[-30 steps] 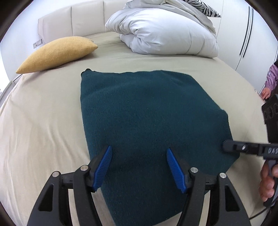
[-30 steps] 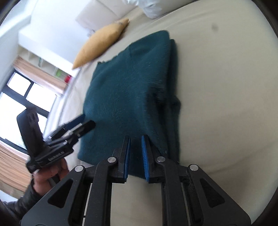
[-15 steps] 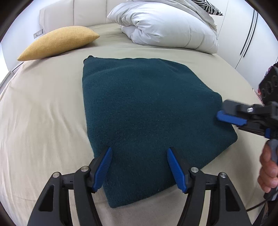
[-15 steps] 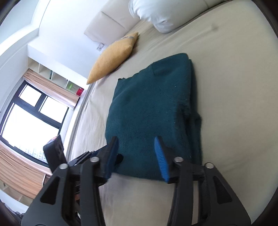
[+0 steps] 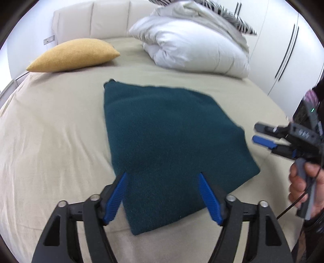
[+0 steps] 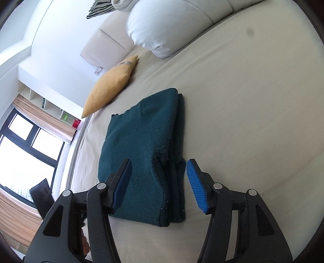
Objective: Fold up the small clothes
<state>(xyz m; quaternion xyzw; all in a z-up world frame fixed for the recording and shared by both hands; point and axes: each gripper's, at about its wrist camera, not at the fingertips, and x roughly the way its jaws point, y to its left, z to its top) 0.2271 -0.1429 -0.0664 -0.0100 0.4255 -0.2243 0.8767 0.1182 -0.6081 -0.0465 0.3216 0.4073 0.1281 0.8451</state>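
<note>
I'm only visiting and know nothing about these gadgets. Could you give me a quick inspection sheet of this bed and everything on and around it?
Surface: beige bed sheet, lightly wrinkled.
Job's things: dark green garment, folded flat in layers on the sheet.
Clutter: yellow cushion and bunched white duvet near the headboard, apart from the garment.
Grippers: left gripper and right gripper, jaws opening, nothing pinched; the garment lies beyond them.
Cables: thin black cable below the person's hand.
Surroundings: padded headboard, white wardrobe doors, window, wall shelves.
</note>
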